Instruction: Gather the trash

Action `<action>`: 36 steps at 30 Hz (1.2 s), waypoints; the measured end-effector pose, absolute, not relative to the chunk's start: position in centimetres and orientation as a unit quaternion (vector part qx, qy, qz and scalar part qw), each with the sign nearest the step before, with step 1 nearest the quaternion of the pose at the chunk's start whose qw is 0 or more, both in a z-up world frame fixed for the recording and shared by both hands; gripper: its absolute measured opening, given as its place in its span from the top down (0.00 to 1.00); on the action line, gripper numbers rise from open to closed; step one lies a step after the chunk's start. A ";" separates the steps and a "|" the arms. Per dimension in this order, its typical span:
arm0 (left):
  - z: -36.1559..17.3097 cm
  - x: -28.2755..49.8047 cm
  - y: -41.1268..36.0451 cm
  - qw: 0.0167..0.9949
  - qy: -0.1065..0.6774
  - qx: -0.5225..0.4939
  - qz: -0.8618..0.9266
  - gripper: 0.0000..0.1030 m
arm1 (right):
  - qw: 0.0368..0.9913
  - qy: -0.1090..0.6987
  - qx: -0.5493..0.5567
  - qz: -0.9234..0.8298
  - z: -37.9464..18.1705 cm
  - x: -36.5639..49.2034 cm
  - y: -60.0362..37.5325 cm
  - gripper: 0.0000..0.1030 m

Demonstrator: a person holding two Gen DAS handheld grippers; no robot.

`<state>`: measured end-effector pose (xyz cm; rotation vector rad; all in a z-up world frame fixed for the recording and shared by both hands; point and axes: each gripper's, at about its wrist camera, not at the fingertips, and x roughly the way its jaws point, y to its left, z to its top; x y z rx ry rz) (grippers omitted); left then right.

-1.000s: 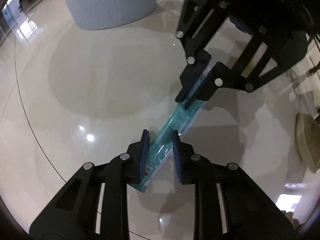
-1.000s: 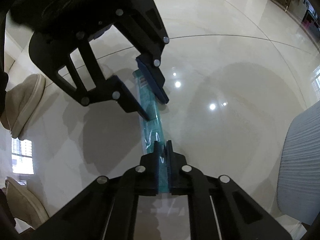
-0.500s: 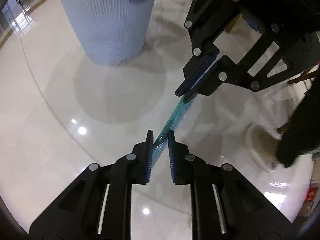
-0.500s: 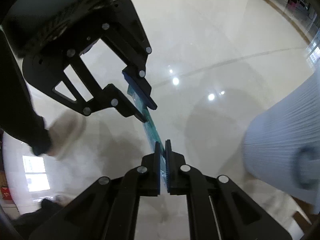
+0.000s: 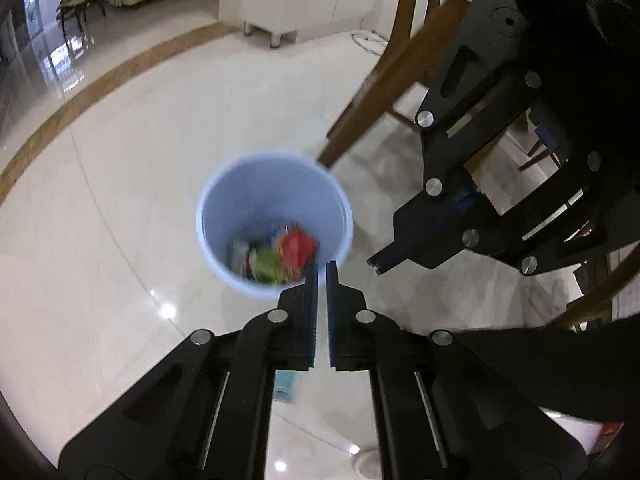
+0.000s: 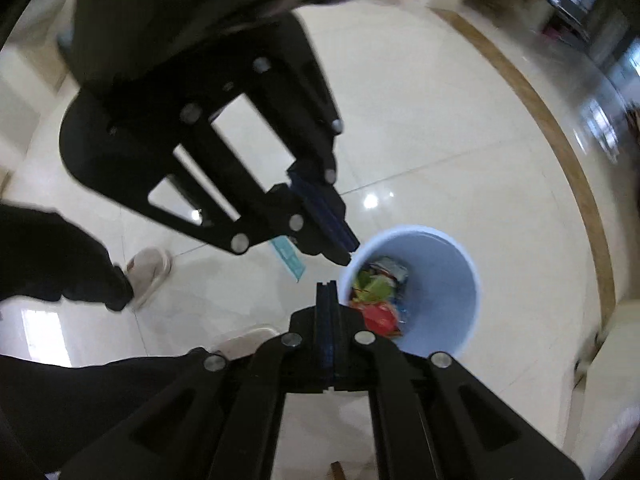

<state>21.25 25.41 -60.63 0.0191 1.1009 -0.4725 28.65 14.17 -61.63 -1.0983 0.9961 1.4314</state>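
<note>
Below me the bin (image 5: 274, 222) stands on the floor (image 5: 120, 208), with wrappers (image 5: 280, 254) lying in its bottom. The flat packet (image 6: 289, 259) lies on the floor just left of the bin. A chair leg (image 5: 376, 92) rises beyond it on the right, and two slippered feet (image 6: 150, 270) stand farther left.

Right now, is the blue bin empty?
No, the bin has colourful trash lying at its bottom, including red and green wrappers.

left gripper (image 5: 322, 268): black linkage, silver screws | fingers (image 5: 311, 304): blue ribbed pads | trousers (image 6: 60, 256): black | slippers (image 6: 150, 270): beige
</note>
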 end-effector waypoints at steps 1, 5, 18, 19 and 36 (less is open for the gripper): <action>-60.7 22.1 25.0 0.823 0.523 0.008 -0.219 0.96 | 0.521 0.420 -0.451 0.591 -61.1 28.8 13.7 1.00; -61.1 26.2 25.1 0.819 0.539 -0.035 -0.195 0.96 | 0.527 0.441 -0.440 0.578 -60.6 33.1 13.0 1.00; -66.6 20.2 27.0 0.788 0.608 -0.064 -0.077 0.81 | 0.543 0.538 -0.298 0.571 -68.4 30.5 15.1 0.98; -67.4 19.2 27.4 0.787 0.610 -0.061 -0.069 0.57 | 0.545 0.542 -0.291 0.570 -69.2 29.7 15.6 0.98; -84.9 9.9 32.4 0.797 0.557 0.160 -0.170 0.36 | 0.585 0.500 -0.379 0.513 -88.1 18.5 22.1 0.60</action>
